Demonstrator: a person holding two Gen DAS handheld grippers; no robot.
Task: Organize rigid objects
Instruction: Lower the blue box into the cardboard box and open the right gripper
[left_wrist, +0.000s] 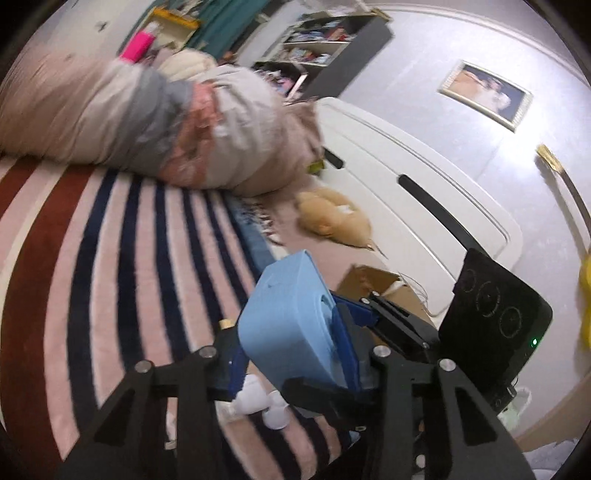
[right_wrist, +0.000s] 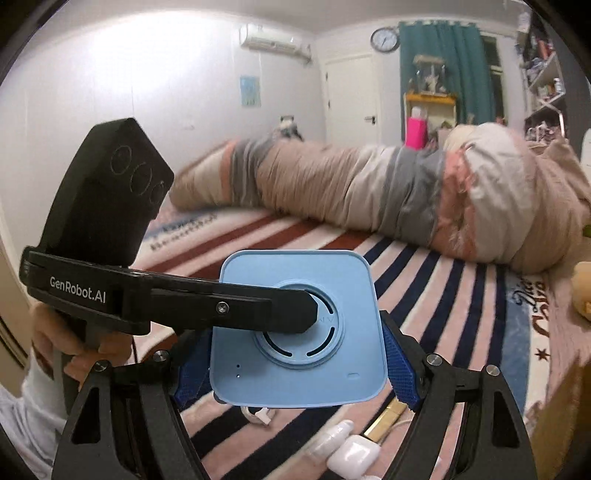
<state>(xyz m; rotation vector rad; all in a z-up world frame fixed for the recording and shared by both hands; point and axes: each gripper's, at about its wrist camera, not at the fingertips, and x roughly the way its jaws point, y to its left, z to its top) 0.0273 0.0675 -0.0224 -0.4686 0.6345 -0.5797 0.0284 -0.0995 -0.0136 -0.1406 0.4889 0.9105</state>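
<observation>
A light-blue square plastic device (right_wrist: 295, 332) with a round vented centre is held above the striped bed. My right gripper (right_wrist: 295, 365) is shut on its two sides with blue fingertips (right_wrist: 399, 369). My left gripper (left_wrist: 295, 354) grips the same device (left_wrist: 291, 317) across its faces; one black finger (right_wrist: 236, 306) lies over the round centre in the right wrist view. Below the device lie white earbud cases (right_wrist: 351, 454), a gold stick (right_wrist: 384, 421) and a white cable.
A rolled duvet (right_wrist: 369, 192) lies across the striped blanket (left_wrist: 110, 258). A tan plush toy (left_wrist: 336, 218), a cardboard box (left_wrist: 373, 284) and a white headboard (left_wrist: 406, 184) are on the right of the left wrist view.
</observation>
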